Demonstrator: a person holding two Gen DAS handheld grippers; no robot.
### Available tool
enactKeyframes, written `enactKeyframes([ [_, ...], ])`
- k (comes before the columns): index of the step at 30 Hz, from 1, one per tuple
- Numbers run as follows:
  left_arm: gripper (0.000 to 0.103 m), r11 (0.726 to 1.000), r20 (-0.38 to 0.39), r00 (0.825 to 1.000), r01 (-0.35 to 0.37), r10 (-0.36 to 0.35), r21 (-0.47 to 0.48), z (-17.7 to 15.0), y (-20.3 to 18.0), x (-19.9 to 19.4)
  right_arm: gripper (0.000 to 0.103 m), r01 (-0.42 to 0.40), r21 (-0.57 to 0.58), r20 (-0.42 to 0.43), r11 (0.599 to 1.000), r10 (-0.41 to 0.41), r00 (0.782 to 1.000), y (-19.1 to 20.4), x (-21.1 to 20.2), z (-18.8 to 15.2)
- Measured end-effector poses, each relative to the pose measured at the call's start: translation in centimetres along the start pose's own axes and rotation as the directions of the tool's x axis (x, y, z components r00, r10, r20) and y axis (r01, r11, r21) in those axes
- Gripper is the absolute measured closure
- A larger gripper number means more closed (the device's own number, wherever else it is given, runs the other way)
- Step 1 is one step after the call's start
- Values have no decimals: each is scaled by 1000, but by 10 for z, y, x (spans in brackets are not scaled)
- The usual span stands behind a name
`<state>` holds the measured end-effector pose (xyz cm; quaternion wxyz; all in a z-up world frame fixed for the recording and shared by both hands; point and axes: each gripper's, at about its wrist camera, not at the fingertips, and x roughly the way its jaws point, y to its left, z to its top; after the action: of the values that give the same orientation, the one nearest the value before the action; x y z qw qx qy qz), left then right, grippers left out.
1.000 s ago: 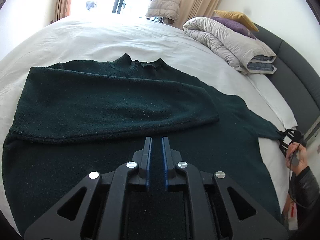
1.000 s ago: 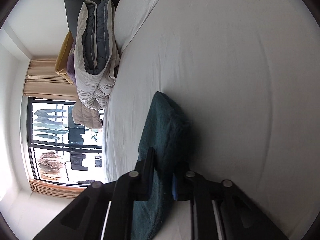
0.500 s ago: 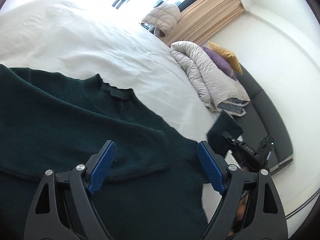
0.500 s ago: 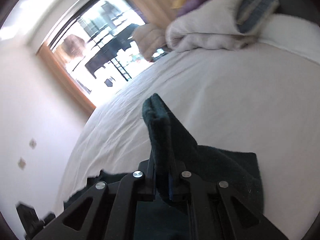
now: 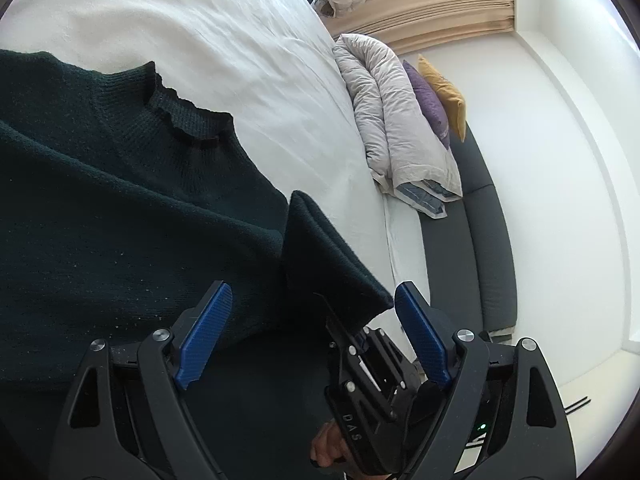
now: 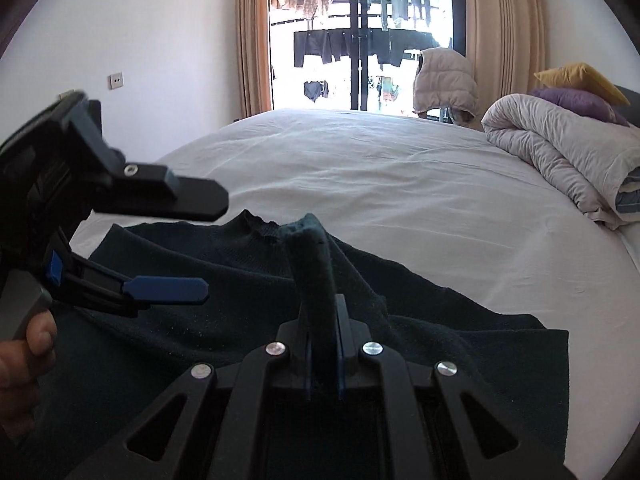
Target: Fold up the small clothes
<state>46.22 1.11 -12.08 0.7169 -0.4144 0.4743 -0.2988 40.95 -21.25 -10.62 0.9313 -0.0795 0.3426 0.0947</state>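
A dark green knit sweater (image 5: 100, 200) lies flat on the white bed, its frilled collar (image 5: 184, 124) toward the far side; it also shows in the right wrist view (image 6: 200, 300). My right gripper (image 6: 323, 344) is shut on the sweater's right sleeve cuff (image 6: 310, 256) and holds it up over the sweater body. In the left wrist view that cuff (image 5: 332, 256) stands between my open left gripper's fingers (image 5: 312, 336), with the right gripper (image 5: 368, 380) just beneath. The left gripper (image 6: 176, 248) is open and empty at the left of the right wrist view.
The white bed sheet (image 6: 380, 176) stretches to the window. A rolled grey duvet (image 5: 396, 128) with purple and yellow pillows (image 6: 576, 88) lies along the dark headboard (image 5: 476, 248). A puffer jacket (image 6: 444, 80) hangs by the balcony door.
My left gripper opened and swung right. My right gripper lifted the sleeve cuff off the bed and carried it in over the sweater, close to the left gripper.
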Motion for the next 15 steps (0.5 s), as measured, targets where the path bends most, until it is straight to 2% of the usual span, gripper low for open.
enactKeyframes([
  [5, 19, 1000, -84, 996, 12, -14, -27, 13, 5, 22, 93, 46, -135, 14, 990, -45, 999, 35, -6, -4],
  [9, 20, 998, -73, 997, 4, -8, -57, 24, 14, 24, 93, 57, -211, 26, 976, -53, 998, 52, -4, -10],
  [10, 27, 999, -76, 997, -2, -2, -44, 24, 13, 25, 93, 53, -213, 24, 976, -49, 999, 51, -2, -9],
  [11, 48, 999, -89, 996, -2, -1, -36, 26, 13, 27, 93, 48, -211, 23, 976, -44, 999, 53, -2, -10],
  [13, 73, 999, -127, 992, -13, 8, -35, 28, 15, 35, 93, 41, -212, 26, 976, -36, 999, 55, -1, -9],
  [15, 78, 999, -130, 991, -25, 22, -23, 30, 16, 40, 93, 34, -216, 27, 976, -29, 999, 57, -1, -10],
])
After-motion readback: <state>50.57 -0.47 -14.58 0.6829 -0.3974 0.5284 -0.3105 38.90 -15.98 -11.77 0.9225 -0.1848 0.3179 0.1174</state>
